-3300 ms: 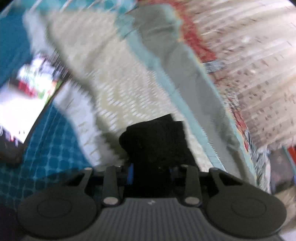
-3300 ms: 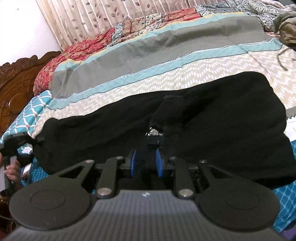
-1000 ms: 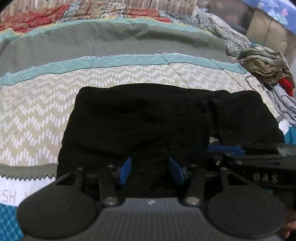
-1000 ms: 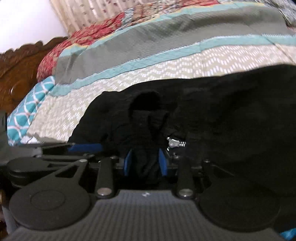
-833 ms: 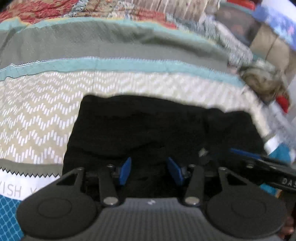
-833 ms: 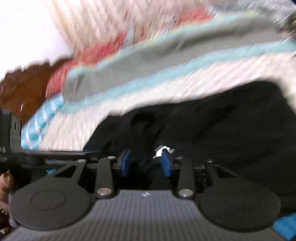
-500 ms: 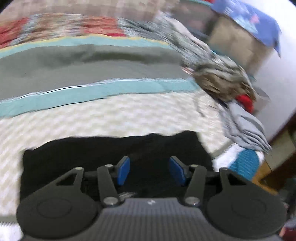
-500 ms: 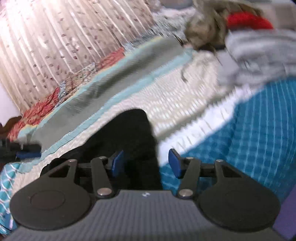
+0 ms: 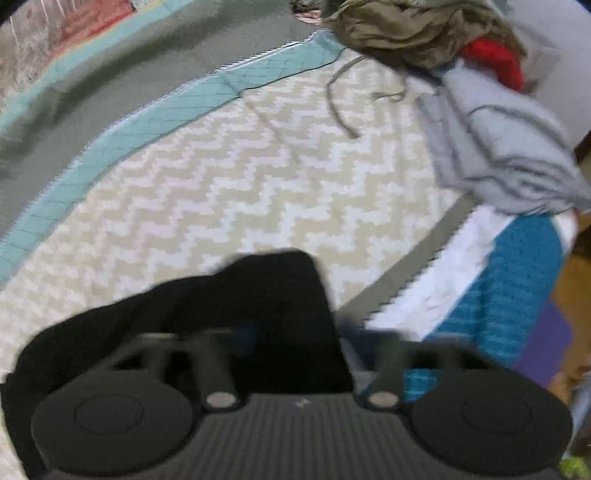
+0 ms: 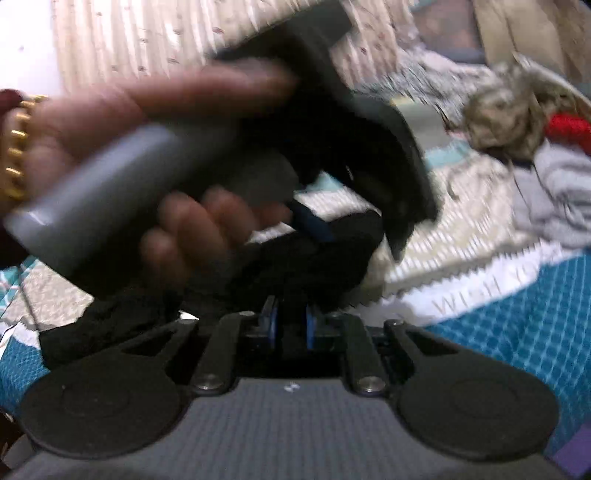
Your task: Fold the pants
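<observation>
The black pants (image 9: pixel 266 295) lie on the zigzag bedspread (image 9: pixel 240 177) near the bed's right edge. My left gripper (image 9: pixel 299 336) sits low over their corner. Its jaws are closing, and the blurred blue pads still look apart with black cloth between them. In the right wrist view a person's hand (image 10: pixel 207 221) holds that left gripper close in front of the camera, and one of its blue fingers (image 10: pixel 314 223) touches the pants (image 10: pixel 325 258). My right gripper (image 10: pixel 291 325) is closing too, its pads narrow and pressing on a bunch of the black cloth.
A pile of clothes lies at the far right of the bed: an olive garment (image 9: pixel 406 33), something red (image 9: pixel 495 62) and folded grey clothing (image 9: pixel 498 140). A teal blanket (image 9: pixel 509 288) hangs over the bed's edge. Curtains (image 10: pixel 129 44) stand behind.
Both views have swung right toward the clothes pile. The right gripper opened, then closed on the pants' edge. The left gripper and its hand have come close in front of the right camera.
</observation>
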Tool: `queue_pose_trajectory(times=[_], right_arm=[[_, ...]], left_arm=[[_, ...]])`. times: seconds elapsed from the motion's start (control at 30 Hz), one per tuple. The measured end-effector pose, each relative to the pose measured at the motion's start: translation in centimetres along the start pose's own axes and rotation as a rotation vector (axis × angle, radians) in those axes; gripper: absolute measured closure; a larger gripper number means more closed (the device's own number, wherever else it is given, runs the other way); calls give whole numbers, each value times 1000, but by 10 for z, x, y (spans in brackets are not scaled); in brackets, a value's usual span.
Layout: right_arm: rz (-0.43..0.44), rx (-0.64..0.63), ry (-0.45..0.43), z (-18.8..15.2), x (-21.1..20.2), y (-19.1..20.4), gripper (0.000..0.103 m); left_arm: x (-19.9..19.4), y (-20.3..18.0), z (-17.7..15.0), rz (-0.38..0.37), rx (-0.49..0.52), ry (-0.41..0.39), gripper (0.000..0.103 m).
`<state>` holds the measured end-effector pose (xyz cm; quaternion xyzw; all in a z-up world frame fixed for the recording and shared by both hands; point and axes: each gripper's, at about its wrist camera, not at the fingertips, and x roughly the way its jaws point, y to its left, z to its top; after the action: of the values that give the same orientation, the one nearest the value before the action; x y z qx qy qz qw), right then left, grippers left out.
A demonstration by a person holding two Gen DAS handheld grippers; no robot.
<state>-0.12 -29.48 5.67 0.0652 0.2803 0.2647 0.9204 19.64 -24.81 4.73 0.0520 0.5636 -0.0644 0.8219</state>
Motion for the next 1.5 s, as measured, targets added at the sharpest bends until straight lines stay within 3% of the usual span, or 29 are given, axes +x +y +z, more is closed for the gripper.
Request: queue_pose_trajectory(times=[0.13,0.17,0.2,0.23,0.3,0.57,0.7,0.83,0.97,1.03,1.13,1.2,1.27,1.37,1.43,1.5], right_arm=[[20,51,-28,-3,-6,-7,78],[24,78,-28,-5,-6,-10,62],[31,94,-15,-7,-5,-12,54],[34,102,-5,-10,-3,-12,54],[61,100,31,-11,1,-10,84],[394,89,32,32,0,48,87],[522,75,103,51,22,94,87],[586,28,197,54,55,140,87],[607,22,319,40,97,170,87],[571,1,390,26,122,181,87],[507,-42,515,1,155,190,85],[519,-78,506,-1,153,193,80],[586,-69,501,13,138,191,59],[690,-44,407,33,95,170,59],[677,-35,335,41,73,152,61],[638,-7,310,41,60,133,69]], left_arm=[[-23,37,-8,-102,-94,-73,91],[-31,46,-8,-124,-115,-85,91],[-40,57,-10,-145,-140,-99,92],[-48,67,-12,-165,-158,-110,92],[-63,84,-18,-203,-181,-128,92],[-127,177,-61,-315,-325,-293,92],[-151,234,-104,-285,-419,-380,92],[-148,293,-146,-226,-560,-384,92],[-112,332,-178,-168,-673,-342,92],[-80,347,-191,-152,-732,-310,91],[-32,355,-206,-113,-799,-226,79],[-15,357,-216,-99,-833,-230,64],[-18,361,-220,-133,-853,-259,63],[-43,367,-226,-115,-862,-285,62],[-66,371,-240,-128,-868,-369,62],[-84,369,-250,-172,-871,-428,64]])
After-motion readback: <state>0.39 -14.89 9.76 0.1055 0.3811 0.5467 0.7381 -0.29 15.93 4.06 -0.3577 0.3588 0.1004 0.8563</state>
